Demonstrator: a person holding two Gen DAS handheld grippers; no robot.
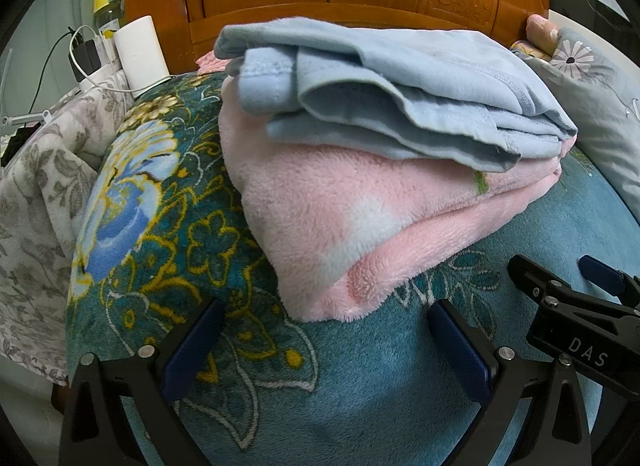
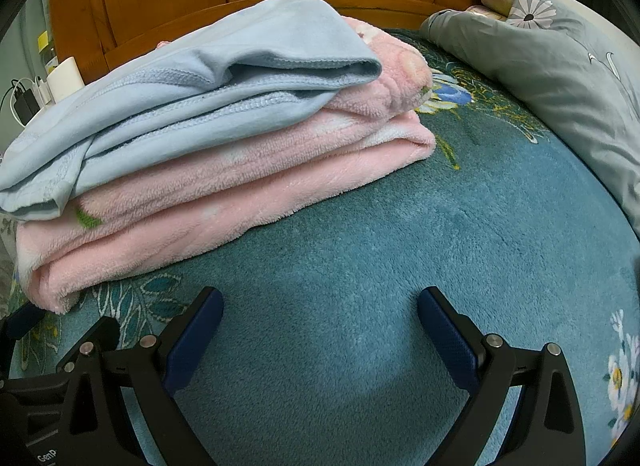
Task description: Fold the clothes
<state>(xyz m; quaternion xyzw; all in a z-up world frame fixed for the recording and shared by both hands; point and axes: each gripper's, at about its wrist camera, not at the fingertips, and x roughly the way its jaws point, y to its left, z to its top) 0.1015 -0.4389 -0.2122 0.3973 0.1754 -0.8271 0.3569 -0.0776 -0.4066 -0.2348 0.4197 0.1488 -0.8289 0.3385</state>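
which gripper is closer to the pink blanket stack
Left, by a little. The left gripper sits open just short of the pink blanket's near corner. The right gripper is open over bare teal bedspread, off to the stack's right side.

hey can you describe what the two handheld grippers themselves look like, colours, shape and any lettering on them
Both the left gripper and the right gripper are matte black, angular frames with silver rivets and triangular cut-outs. Each finger carries a dark blue textured pad. The right gripper's side, seen from the left wrist camera, has white "DAS" lettering. No cables or sleeves show.
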